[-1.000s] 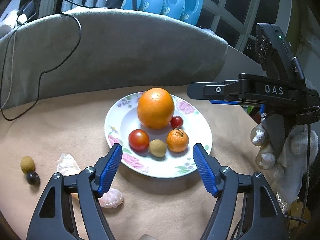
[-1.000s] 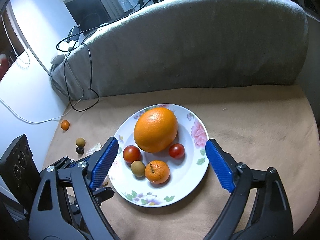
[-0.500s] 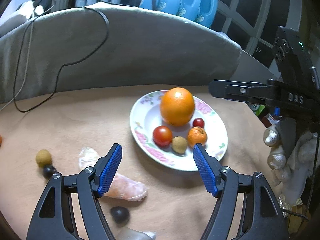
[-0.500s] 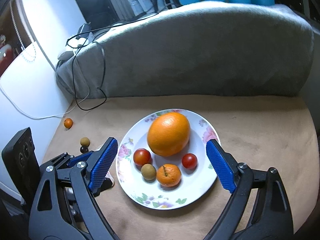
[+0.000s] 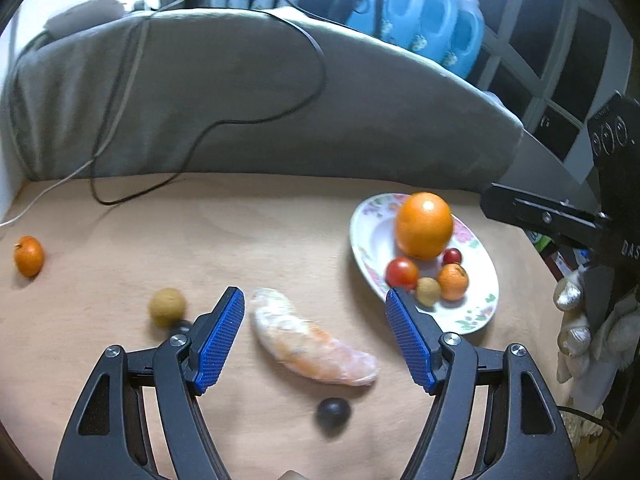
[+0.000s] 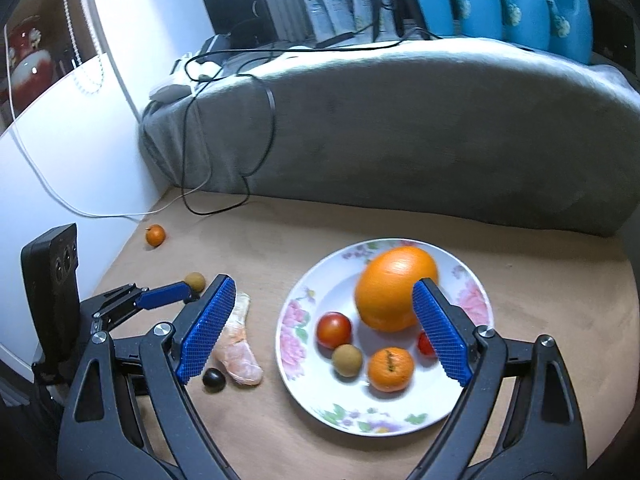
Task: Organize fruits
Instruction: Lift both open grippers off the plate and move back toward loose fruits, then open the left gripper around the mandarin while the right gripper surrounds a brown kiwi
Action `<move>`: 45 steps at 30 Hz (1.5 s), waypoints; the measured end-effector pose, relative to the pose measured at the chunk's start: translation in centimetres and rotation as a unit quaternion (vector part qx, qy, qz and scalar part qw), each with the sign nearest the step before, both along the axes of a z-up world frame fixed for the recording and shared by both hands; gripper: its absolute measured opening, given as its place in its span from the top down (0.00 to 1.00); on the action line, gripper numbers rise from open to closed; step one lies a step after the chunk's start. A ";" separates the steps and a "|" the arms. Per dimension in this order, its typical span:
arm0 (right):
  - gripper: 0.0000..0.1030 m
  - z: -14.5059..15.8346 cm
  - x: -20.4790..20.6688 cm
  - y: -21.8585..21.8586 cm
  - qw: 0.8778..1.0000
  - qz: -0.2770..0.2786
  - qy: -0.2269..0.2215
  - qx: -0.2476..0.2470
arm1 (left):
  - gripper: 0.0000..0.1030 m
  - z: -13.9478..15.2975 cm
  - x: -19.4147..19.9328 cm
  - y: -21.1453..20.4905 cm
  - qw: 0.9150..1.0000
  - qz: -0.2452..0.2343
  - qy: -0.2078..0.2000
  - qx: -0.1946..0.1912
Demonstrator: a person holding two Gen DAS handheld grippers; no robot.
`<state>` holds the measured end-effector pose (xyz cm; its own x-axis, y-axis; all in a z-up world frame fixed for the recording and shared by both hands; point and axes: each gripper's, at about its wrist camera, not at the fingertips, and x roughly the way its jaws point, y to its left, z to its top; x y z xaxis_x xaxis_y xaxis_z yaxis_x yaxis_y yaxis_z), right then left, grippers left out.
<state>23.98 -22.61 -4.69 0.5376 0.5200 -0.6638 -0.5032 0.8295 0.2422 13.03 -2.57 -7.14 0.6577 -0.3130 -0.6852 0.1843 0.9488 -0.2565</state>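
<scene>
left gripper (image 5: 314,336): jaws spread wide, nothing between the pads; a second ago it framed the floral plate (image 5: 476,316), now it has swung to the loose fruit and frames the peeled citrus piece (image 5: 310,346) lying on the tan tabletop (image 5: 200,240).
right gripper (image 6: 320,332): jaws spread, holding nothing; it hangs over the plate, which has slid rightward in its view since a second ago.
on the plate: large orange (image 6: 394,288), big tomato (image 6: 334,330), cherry tomato (image 5: 452,256), small mandarin (image 6: 390,368), tan round fruit, likely a longan (image 6: 347,360); all as they lay before.
loose on the table: peeled citrus piece, a dark round fruit (image 5: 333,410) just in front of it, a second tan fruit (image 5: 167,307) beside the left finger, a small orange fruit (image 5: 28,256) well apart toward the table's left edge.
meaning for the task: the left hand has likely left the plate to gather strays; the citrus piece looks like the next pick.
caution: the piece looks soft, so a gentle close suits it.
</scene>
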 end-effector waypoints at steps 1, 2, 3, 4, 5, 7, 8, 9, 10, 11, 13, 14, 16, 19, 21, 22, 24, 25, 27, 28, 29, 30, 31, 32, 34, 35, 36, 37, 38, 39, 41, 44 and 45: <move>0.10 0.0 -0.1 0.4 1.000 0.005 -0.003 -0.001 | 0.29 0.0 0.0 0.4 1.000 0.003 0.000 0.000; 0.10 0.1 -0.3 0.8 1.000 0.009 -0.007 -0.004 | 0.29 0.1 -0.1 0.8 1.000 0.007 -0.001 -0.001; 0.10 0.1 -0.5 1.4 1.000 0.014 -0.013 -0.010 | 0.29 0.1 -0.1 1.5 1.000 0.013 -0.001 -0.002; 0.10 0.2 -0.5 1.7 1.000 0.018 -0.016 -0.013 | 0.29 0.2 -0.1 1.9 1.000 0.017 -0.001 -0.003; 0.10 0.2 -0.6 2.1 0.999 0.022 -0.018 -0.016 | 0.29 0.1 -0.1 2.3 1.000 0.020 -0.001 -0.003; 0.10 0.1 -0.7 3.1 0.999 0.031 -0.017 -0.019 | 0.29 0.2 -0.1 3.2 1.000 0.029 -0.002 -0.003; 0.10 0.1 -0.7 3.5 0.999 0.034 -0.016 -0.020 | 0.29 0.2 -0.1 3.7 0.999 0.033 -0.002 -0.003; 0.10 0.1 -0.7 4.1 0.999 0.039 -0.015 -0.021 | 0.29 0.2 -0.1 4.2 0.999 0.038 -0.003 -0.002; 0.10 0.1 -0.7 4.4 0.999 0.043 -0.014 -0.022 | 0.29 0.2 -0.1 4.7 0.999 0.042 -0.003 -0.002; 0.10 0.1 -0.7 4.7 0.999 0.046 -0.014 -0.022 | 0.29 0.2 -0.1 5.2 0.999 0.047 -0.003 -0.001; 0.10 0.0 -0.7 5.7 0.998 0.054 -0.012 -0.024 | 0.29 0.1 -0.1 6.1 0.999 0.054 -0.003 0.000; 0.10 0.0 -0.6 6.0 0.998 0.058 -0.012 -0.025 | 0.29 0.1 -0.1 6.5 0.998 0.058 -0.003 0.001; 0.10 0.0 -0.7 7.1 0.997 0.069 -0.011 -0.029 | 0.29 0.1 -0.1 7.6 0.998 0.067 -0.003 0.001; 0.10 -0.2 -0.8 8.9 0.996 0.086 -0.008 -0.037 | 0.29 0.0 -0.1 9.2 0.997 0.081 -0.003 -0.001; 0.10 -0.3 -0.9 10.0 0.994 0.096 -0.007 -0.043 | 0.29 -0.1 0.0 10.3 0.996 0.091 -0.001 -0.002; 0.10 -0.5 -1.0 10.7 0.994 0.103 -0.006 -0.047 | 0.29 -0.2 0.1 10.9 0.995 0.096 -0.001 -0.003; 0.10 -0.7 -1.1 11.9 0.992 0.112 -0.006 -0.056 | 0.29 -0.3 0.1 11.8 0.994 0.105 -0.001 -0.002; 0.10 -0.8 -1.2 12.5 0.991 0.117 -0.006 -0.061 | 0.29 -0.4 0.2 12.4 0.994 0.110 0.000 -0.002; 0.10 -1.1 -1.2 13.6 0.990 0.126 -0.003 -0.069 | 0.29 -0.6 0.2 13.5 0.993 0.120 0.001 -0.003; 0.10 -1.3 -1.3 14.3 0.989 0.130 -0.001 -0.073 | 0.29 -0.7 0.3 13.8 0.992 0.123 0.002 -0.003; 0.10 -1.4 -1.3 14.7 0.988 0.133 0.001 -0.076 | 0.29 -0.8 0.3 14.4 0.992 0.128 0.003 -0.004; 0.10 -1.6 -1.2 15.2 0.987 0.137 0.004 -0.079 | 0.29 -0.9 0.4 14.7 0.991 0.132 0.003 -0.004; 0.10 -1.9 -1.2 15.8 0.986 0.142 0.007 -0.084 | 0.29 -0.9 0.4 15.1 0.991 0.136 0.004 -0.004; 0.10 -2.1 -1.2 16.3 0.986 0.145 0.009 -0.086 | 0.29 -1.0 0.5 15.6 0.990 0.140 0.005 -0.003; 0.10 -2.4 -1.1 17.0 0.984 0.150 0.013 -0.091 | 0.29 -1.2 0.8 16.3 0.989 0.147 0.006 -0.002; 0.10 -2.5 -1.1 17.3 0.984 0.152 0.015 -0.092 | 0.29 -1.3 0.9 16.8 0.988 0.152 0.007 -0.001; 0.10 -2.7 -1.0 17.7 0.983 0.154 0.017 -0.094 | 0.29 -1.4 1.1 17.2 0.988 0.156 0.008 0.000; 0.10 -2.9 -0.9 18.1 0.983 0.156 0.019 -0.096 | 0.29 -1.5 1.2 17.6 0.987 0.161 0.009 0.001; 0.10 -3.1 -0.8 18.5 0.983 0.158 0.021 -0.097 | 0.29 -1.6 1.3 18.1 0.986 0.165 0.010 0.002; 0.10 -3.1 -0.8 18.6 0.982 0.159 0.022 -0.098 | 0.29 -1.8 1.4 18.5 0.986 0.169 0.011 0.003; 0.10 -3.4 -0.6 19.2 0.981 0.163 0.025 -0.101 | 0.29 -1.9 1.5 19.4 0.984 0.176 0.012 0.007; 0.10 -3.9 -0.4 20.1 0.979 0.170 0.030 -0.107 | 0.29 -2.3 2.0 20.4 0.982 0.186 0.014 0.012; 0.10 -4.1 -0.4 20.4 0.978 0.173 0.031 -0.109 | 0.29 -2.4 2.1 20.7 0.982 0.188 0.015 0.012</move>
<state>23.58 -2.19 -8.83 0.3097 0.5055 -0.8053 -0.7523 0.6482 0.1175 15.15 18.12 -9.56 0.7029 -0.0349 -0.7104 -0.1881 0.9541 -0.2330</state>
